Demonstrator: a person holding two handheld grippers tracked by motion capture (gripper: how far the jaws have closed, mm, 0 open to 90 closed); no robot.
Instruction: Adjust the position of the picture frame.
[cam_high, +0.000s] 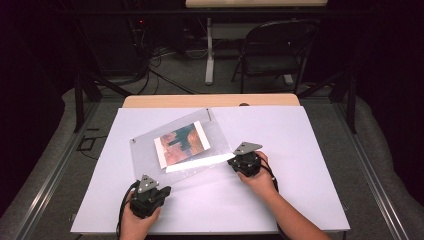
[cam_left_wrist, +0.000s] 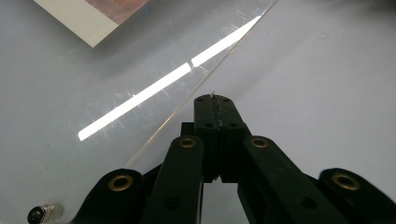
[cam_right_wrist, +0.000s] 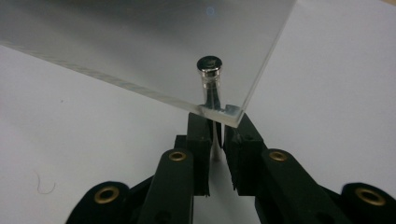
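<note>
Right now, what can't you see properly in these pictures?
- The picture inside the clear frame: too small and blurred in the high view; cut off by the top edge in the left gripper view.
- Right gripper: the frame's corner hides its jaw tips, so what they pinch is unclear.
- Left gripper: jaws shut beside the frame's edge; whether they pinch anything is too small to tell.

a clear acrylic frame (cam_high: 175, 145) lies askew at the centre of the high view, one corner towards the upper middle, on the white surface (cam_high: 300, 190). sandwiched inside is a white-bordered print (cam_high: 181, 141) in rust and teal tones. a strip of glare crosses its lower edge. small metal standoff pins (cam_right_wrist: 208, 65) sit at its corners; the lower right corner appears lifted.
</note>
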